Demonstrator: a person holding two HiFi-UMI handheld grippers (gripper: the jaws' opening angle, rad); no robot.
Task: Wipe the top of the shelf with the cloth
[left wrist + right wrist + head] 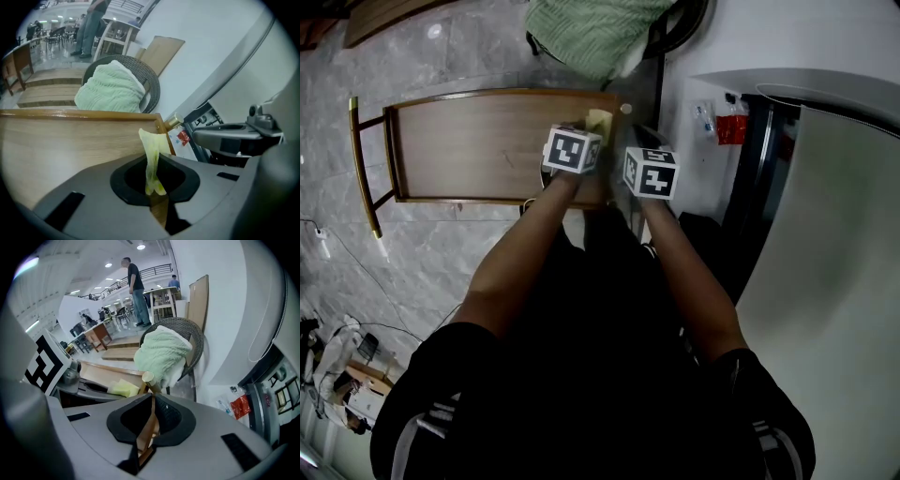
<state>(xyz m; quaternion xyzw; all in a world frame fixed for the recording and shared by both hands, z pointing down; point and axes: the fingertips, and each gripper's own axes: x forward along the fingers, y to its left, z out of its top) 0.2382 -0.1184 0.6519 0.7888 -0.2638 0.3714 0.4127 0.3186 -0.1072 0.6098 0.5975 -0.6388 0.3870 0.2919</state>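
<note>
The wooden shelf top (487, 141) lies ahead of me, with a raised rim and a brass-capped corner post (625, 109). A pale yellow cloth (600, 120) rests at its right end. My left gripper (592, 129) is shut on that cloth (151, 150), which sticks up from between the jaws over the bare wood (70, 140). My right gripper (639, 136) is just right of the shelf corner. Its jaws (147, 427) are closed on the wooden post below the cap (148, 377). The cloth (123, 388) also shows in the right gripper view.
A wicker chair holding a green knitted blanket (595, 33) stands just beyond the shelf. A white wall and a dark-framed curved panel (825, 234) run along the right, with a red packet (731, 127) on them. Cables and clutter (337, 366) lie on the floor at left.
</note>
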